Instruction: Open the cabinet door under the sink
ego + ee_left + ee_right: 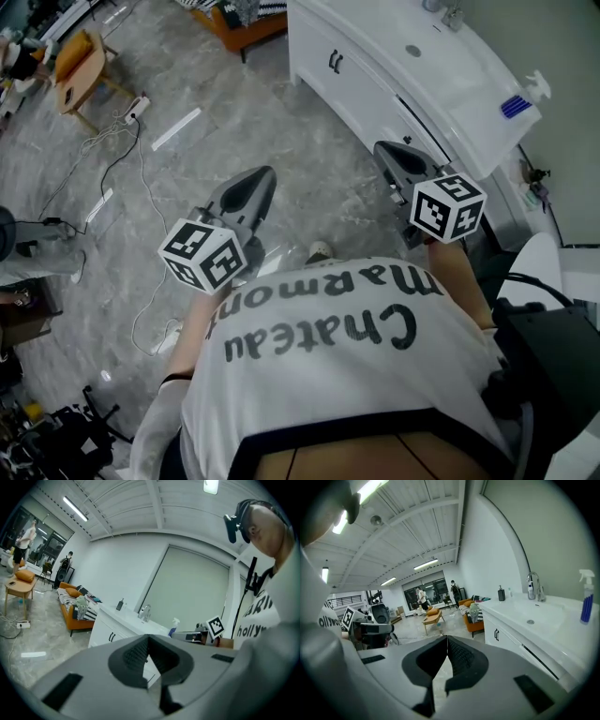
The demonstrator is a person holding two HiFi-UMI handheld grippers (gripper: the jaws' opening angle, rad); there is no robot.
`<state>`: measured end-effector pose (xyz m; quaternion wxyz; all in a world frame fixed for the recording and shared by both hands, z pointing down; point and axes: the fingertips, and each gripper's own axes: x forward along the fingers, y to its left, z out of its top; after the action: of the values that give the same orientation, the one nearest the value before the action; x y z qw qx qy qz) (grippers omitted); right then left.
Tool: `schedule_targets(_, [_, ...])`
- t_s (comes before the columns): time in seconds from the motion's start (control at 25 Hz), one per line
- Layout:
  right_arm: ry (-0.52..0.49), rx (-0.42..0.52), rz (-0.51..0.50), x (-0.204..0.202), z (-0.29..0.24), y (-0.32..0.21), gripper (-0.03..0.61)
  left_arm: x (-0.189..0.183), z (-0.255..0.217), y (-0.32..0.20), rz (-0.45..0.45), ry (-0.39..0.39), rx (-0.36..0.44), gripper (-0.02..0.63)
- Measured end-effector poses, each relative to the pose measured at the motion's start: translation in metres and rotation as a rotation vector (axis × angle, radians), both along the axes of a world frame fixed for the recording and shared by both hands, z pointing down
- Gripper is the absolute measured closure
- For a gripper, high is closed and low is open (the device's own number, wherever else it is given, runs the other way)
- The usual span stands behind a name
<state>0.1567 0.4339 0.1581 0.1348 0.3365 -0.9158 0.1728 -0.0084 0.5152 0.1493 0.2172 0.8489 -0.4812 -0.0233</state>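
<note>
Cabinet door [359, 86] with dark handles sits in white vanity [309, 42] front, far right of scene, below sink [433, 58]. Your left gripper [265, 178]: jaws pressed together, nothing between them, held over grey floor [234, 112], well apart from vanity. Your right gripper [386, 152]: jaws likewise closed tight and empty, near vanity front, vanity on its right.

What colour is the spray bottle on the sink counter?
Blue spray bottle with a white trigger, clearest in the right gripper view.
</note>
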Motion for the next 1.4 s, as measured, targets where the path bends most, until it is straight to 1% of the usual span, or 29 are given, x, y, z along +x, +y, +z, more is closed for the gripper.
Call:
schedule_targets(0.2, [-0.033, -0.026, -0.032, 0.0, 0.001, -0.037, 0.568, 0.002, 0.003, -0.034, -0.028, 0.005, -0.009, 0.606])
schedule_targets(0.36, [-0.03, -0.026, -0.036, 0.005, 0.003, -0.063, 0.568, 0.004, 0.005, -0.056, -0.042, -0.003, -0.012, 0.606])
schedule_targets(0.76, [-0.035, -0.031, -0.049, 0.013, 0.012, -0.103, 0.568, 0.012, 0.01, -0.092, -0.061, -0.024, -0.019, 0.606])
schedule_targets(1.04, [-0.036, -0.039, -0.056, 0.013, 0.016, -0.117, 0.568, 0.01, 0.015, -0.102, -0.078, -0.023, -0.034, 0.606])
schedule_targets(1.16, [-0.036, -0.043, -0.059, 0.013, 0.016, -0.118, 0.568, 0.011, 0.018, -0.109, -0.071, -0.021, -0.048, 0.606])
schedule_targets(1.28, [-0.051, -0.048, -0.048, 0.019, 0.017, -0.119, 0.568, 0.02, 0.017, -0.119, -0.05, -0.017, -0.055, 0.606])
schedule_targets(1.4, [-0.069, -0.056, -0.026, 0.026, 0.02, -0.118, 0.568, 0.029, 0.015, -0.125, -0.033, -0.044, -0.044, 0.606])
